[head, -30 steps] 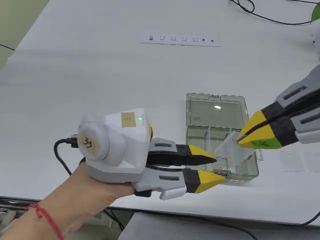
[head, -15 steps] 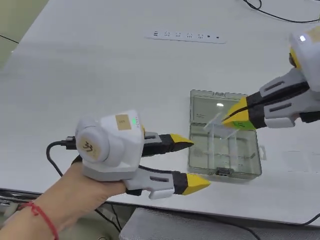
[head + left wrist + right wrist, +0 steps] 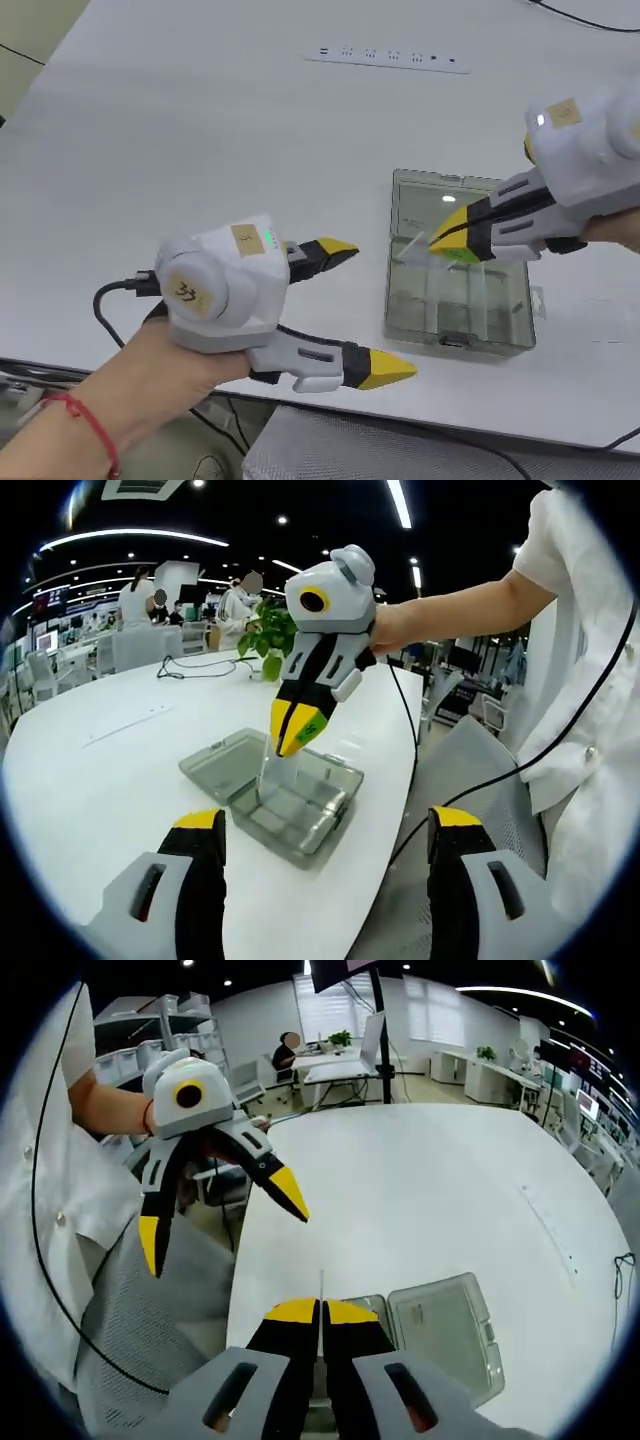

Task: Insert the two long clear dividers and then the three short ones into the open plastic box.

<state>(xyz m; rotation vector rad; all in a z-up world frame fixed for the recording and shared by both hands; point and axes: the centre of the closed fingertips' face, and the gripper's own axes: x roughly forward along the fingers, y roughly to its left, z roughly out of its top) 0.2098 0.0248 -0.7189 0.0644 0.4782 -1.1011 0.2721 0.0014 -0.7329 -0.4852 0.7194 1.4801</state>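
Clear flat divider (image 3: 411,248) pinched in right claw (image 3: 434,241).

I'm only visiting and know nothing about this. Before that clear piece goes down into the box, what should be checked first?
1. Grip: the right gripper is shut on the clear divider. Ok.
2. Access: the lid of the plastic box lies open. Ok.
3. Position: the clear divider hangs over the box's base, not the lid. Ok.
4. Alignment inside the box: clear plastic against clear plastic hides it. Cannot tell.
5. Clear path: the left gripper is open, holds nothing and sits to the side of the box. Ok.
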